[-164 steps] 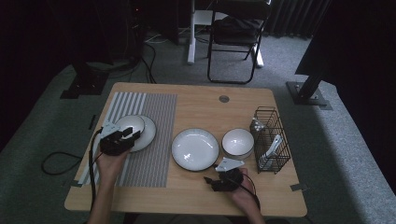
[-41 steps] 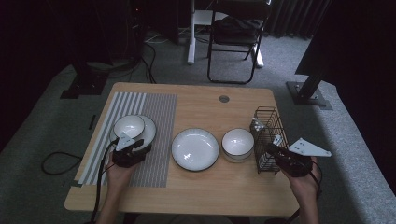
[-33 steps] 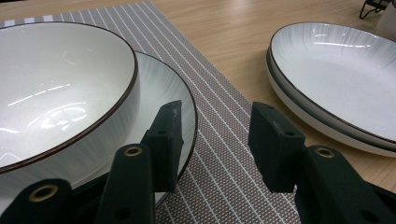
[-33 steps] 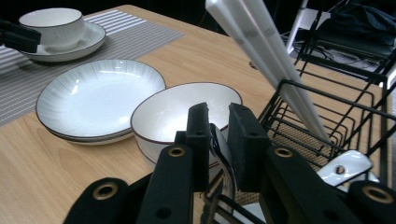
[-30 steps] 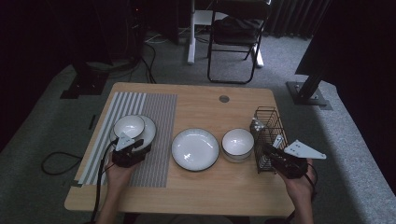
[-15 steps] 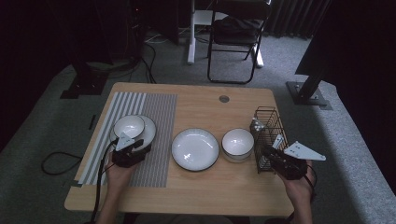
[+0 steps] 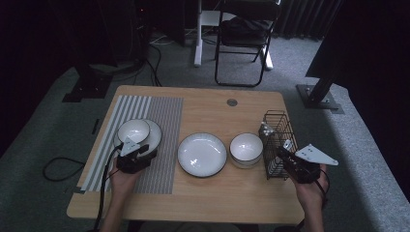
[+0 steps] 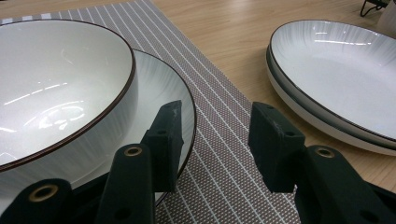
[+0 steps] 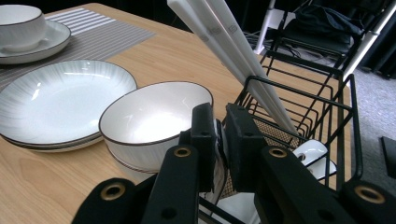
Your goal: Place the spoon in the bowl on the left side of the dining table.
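Right gripper (image 9: pixel 220 135) just closing, pinching a white spoon (image 9: pixel 218 140) in the wire basket (image 9: pixel 299 93); left gripper (image 8: pixel 215 135) agape — empty.

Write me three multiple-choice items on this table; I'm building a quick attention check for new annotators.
1. Where does the bowl nearest the left gripper stand?
A. In the wire basket
B. On a plate on the striped mat
C. On bare wood

2. What colour is the wire basket?
A. White
B. Red
C. Black

3. How do the left gripper's jaws stand?
A. Open, holding nothing
B. Shut on the bowl
C. Shut on the mat

Key:
1 B, since the high view shows the bowl sitting on the plate, which lies on the mat.
2 C, since its wires are dark against the pale wood.
3 A, since the left gripper view shows a wide gap with only plate rim and mat beneath.
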Demonstrator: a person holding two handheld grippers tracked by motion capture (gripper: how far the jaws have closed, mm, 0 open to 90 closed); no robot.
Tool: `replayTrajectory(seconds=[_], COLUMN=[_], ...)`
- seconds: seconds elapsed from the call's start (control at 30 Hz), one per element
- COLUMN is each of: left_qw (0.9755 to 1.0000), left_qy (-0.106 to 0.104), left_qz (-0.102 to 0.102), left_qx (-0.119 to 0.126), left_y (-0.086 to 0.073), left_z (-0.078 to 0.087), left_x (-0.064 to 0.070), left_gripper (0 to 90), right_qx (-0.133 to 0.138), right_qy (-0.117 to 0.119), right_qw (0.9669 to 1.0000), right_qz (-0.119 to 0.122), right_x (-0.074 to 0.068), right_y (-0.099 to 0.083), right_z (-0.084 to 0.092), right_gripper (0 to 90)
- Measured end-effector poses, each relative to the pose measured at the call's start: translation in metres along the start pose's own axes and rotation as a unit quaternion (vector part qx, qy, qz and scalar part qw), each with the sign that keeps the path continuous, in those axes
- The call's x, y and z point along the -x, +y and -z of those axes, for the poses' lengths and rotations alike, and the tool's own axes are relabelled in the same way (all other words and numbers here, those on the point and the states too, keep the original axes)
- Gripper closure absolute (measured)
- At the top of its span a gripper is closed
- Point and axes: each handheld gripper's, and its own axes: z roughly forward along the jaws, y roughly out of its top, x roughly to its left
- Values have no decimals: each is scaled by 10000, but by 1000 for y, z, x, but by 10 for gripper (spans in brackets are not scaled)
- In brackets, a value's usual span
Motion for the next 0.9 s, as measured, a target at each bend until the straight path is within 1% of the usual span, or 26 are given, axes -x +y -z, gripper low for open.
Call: replayTrajectory(seconds=[0.2,0.37,0.47,0.5,0.57,0.9], left_qw=[10000,10000,10000,10000,10000,10000], left_qy=[9,1,2,10,7,15], left_qz=[-2,-4,-5,-3,6,10], left_qx=[11,7,11,13,18,27], left_y=[0,0,0,0,0,0], left_z=[1,1,1,1,1,2], left_x=[-1,-1,-1,-1,-1,-1], left_gripper=[560,560,560,560,560,560], right_qx=[-77,-155,-401,-354,-349,-334], right_qy=[-81,-111,-200,-144,-199,-270], right_qw=[9999,9998,9990,9993,9992,9990], right_qz=[-96,-78,20,-12,9,90], right_x=[1,0,-2,-2,-2,-4], right_y=[2,2,-1,-2,-3,-1], right_z=[-4,-5,-10,-10,-9,-8], right_gripper=[822,819,837,837,842,846])
